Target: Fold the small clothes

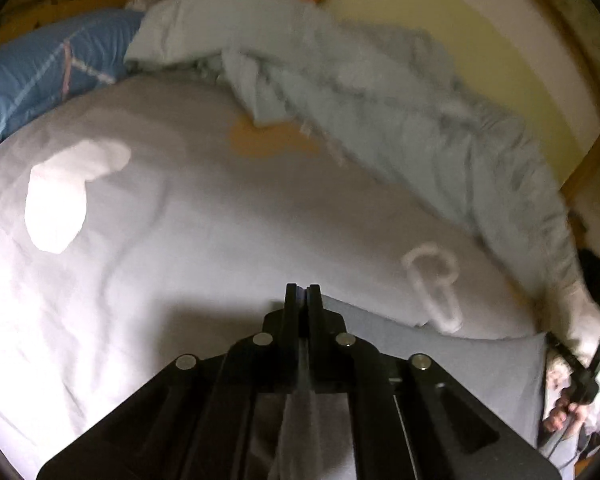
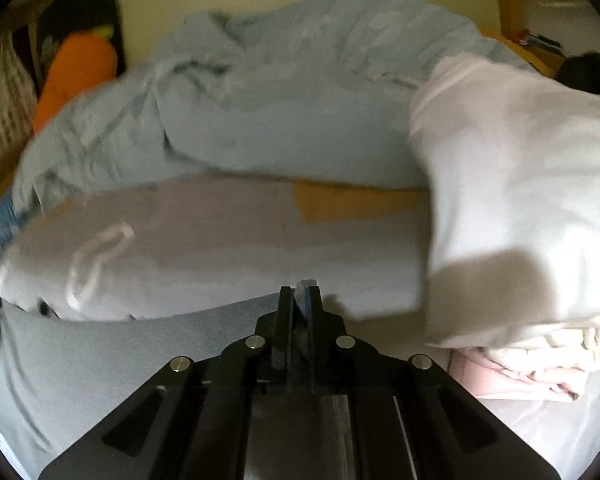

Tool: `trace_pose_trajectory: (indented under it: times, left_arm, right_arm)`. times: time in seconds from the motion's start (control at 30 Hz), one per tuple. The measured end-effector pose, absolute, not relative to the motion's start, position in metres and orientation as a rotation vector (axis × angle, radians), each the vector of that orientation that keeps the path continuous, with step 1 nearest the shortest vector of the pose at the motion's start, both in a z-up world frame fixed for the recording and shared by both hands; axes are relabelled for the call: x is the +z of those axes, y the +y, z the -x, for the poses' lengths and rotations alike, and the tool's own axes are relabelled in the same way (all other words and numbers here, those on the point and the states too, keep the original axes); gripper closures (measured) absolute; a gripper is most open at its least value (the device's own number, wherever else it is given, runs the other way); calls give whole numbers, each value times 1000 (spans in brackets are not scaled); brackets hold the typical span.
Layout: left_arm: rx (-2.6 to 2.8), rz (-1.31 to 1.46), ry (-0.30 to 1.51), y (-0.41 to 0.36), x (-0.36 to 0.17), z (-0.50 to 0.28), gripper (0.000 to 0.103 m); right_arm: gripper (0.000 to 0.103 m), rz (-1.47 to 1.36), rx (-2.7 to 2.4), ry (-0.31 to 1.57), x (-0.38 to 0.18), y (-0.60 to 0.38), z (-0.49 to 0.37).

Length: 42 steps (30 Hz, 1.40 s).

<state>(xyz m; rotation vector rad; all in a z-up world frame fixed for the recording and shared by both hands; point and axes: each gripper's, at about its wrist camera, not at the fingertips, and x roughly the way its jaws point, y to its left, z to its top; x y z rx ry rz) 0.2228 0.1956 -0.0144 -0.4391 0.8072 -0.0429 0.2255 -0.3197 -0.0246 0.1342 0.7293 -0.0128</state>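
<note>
Status: fold in its opening stage. The landmark for all positions below is the light blue duvet (image 2: 280,100), bunched along the far side of the bed. The task item, a pale grey garment (image 2: 220,240) carrying a white cord loop (image 2: 96,264), lies spread mostly flat directly in front of the duvet, its far edge touching the duvet's near side. A grey-blue layer (image 2: 100,368) lies along the side of the garment farthest from the duvet; whether it is part of the same garment cannot be told. The left gripper (image 1: 302,290) stands at that edge with its fingers closed together. A pale strip shows in the gap behind the tips, which reads as a pinch on the fabric. The right gripper (image 2: 301,292) stands at the same edge, nearer the duvet's right end. Its fingers are likewise closed, with a small tuft of bluish fabric protruding between the tips. No crease or doubled-over panel is visible on the garment, so no fold on this item appears complete. Off the duvet's right end, a pile of clothes (image 2: 520,380) lies under a white cloth (image 2: 520,180). It appears to be finished work, though blur prevents confirmation. Remaining: carry the gripped edge over toward the duvet, lay it down, and complete further folds.
</note>
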Motion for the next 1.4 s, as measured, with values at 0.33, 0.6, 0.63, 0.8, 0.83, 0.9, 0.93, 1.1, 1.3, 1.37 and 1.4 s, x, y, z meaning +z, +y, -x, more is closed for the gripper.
trace_pose_trajectory:
  times: [0.33,0.6,0.63,0.8,0.83,0.9,0.93,1.1,1.3,1.37,1.4]
  left_arm:
    - [178,142,880,174,-34,-230,56]
    - [100,-11,718,109,32,-147,42]
    - [33,-6,731,91,32,-137,42]
    - [-269,28,861,11,2,-102,43]
    - [-288,19,871,-1,-6,-97,44]
    - [-313,11,893,-17,-22,-88,45]
    - [-328,21,908,-21,-28,-84,46]
    - [-224,-39,964,-26,-55,-75,46]
    - [-248,-28,901,-26,-45,-51,49]
    - [-279,-31,840,-30,-33,-50,48]
    - [-267,-48,823,-32,-30,-51,48]
  right_arm:
    - [62,-75,-111,798,-48,-320,-241]
    - [32,-71,-54,687,5,-318,-168]
    - [32,-59,-16,696,6,-309,-160]
    - [32,32,264,808,-8,-225,-117]
    - [32,51,287,827,-13,-213,-110]
    - [32,91,308,843,-25,-192,-94]
    - [32,113,310,850,-31,-185,-90]
    - [32,123,289,930,-67,-182,-82]
    - [32,222,259,864,-72,-181,-60]
    - [32,197,260,850,-65,-184,-54]
    - [32,163,271,821,-56,-188,-55]
